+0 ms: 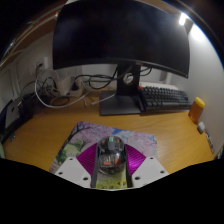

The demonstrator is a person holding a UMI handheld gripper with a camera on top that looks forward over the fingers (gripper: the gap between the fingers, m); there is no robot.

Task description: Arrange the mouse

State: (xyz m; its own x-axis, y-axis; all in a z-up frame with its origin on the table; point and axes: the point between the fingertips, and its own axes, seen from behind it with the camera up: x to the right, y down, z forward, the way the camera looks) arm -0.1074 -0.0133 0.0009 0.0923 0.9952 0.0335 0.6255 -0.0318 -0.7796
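Hand-held gripper (110,172) over a wooden worktop (50,128). One computer mouse (110,153), dark with a glossy back, sits between the two magenta pads (88,158) of the fingers, which close in against its left and right flanks; the hand-held gripper appears clamped on the mouse. The mouse rests over one mouse mat (90,137) with a colourful printed pattern, which lies flat on the worktop just ahead of and beneath the fingers. Beyond the mat stands one large dark monitor (120,38) on a single stand (124,95) with a flat base. One dark keyboard (163,96) lies to the right of the stand base. One small yellow-orange container (197,108) stands upright near the right end of the keyboard; its contents cannot be seen. White cables (55,92) loop in a tangle on the worktop to the left of the stand, against the pale wall.
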